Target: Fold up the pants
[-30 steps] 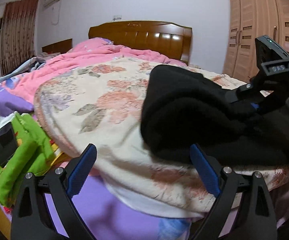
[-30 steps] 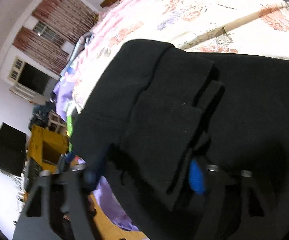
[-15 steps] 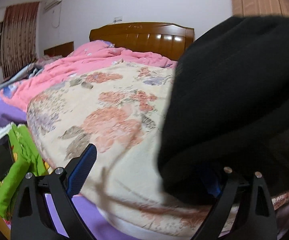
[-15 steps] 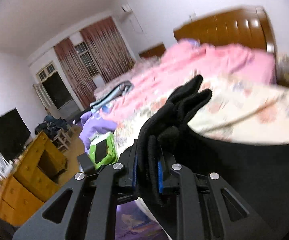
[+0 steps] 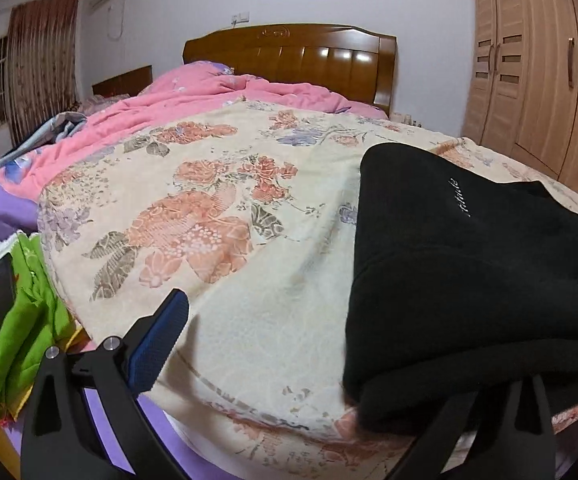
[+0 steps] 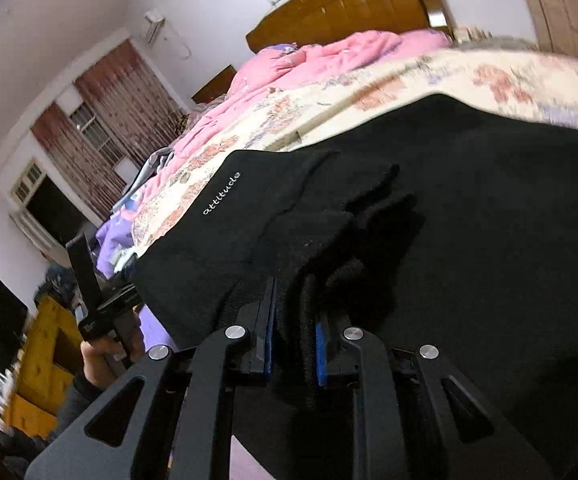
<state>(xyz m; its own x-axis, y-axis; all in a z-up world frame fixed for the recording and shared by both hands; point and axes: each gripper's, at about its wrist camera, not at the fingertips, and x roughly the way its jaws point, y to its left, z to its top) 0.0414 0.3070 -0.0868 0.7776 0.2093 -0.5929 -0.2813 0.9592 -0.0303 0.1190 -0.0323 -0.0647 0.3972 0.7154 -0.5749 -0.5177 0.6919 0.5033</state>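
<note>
The black pants (image 5: 469, 264) lie folded in layers on the floral blanket (image 5: 217, 216) at the bed's near right corner; white "attitude" lettering shows on top. My left gripper (image 5: 313, 340) is open at the bed's edge; its left finger (image 5: 161, 336) shows, its right finger is hidden under the pants' near edge. My right gripper (image 6: 292, 340) is shut on a bunched fold of the pants (image 6: 429, 240), close above the pile. The left gripper body and the hand holding it show in the right wrist view (image 6: 101, 320).
A pink quilt (image 5: 225, 92) and a wooden headboard (image 5: 289, 52) lie at the far end of the bed. Green fabric with a phone (image 5: 5, 312) sits at the left by the bed. Wardrobes (image 5: 541, 80) stand at the right. A yellow cabinet (image 6: 37, 364) stands on the floor.
My right gripper lifted the pants' fold up and over, then brought it down onto the pile, so the lettered layer now lies on top. My left gripper stayed open at the bed's edge.
</note>
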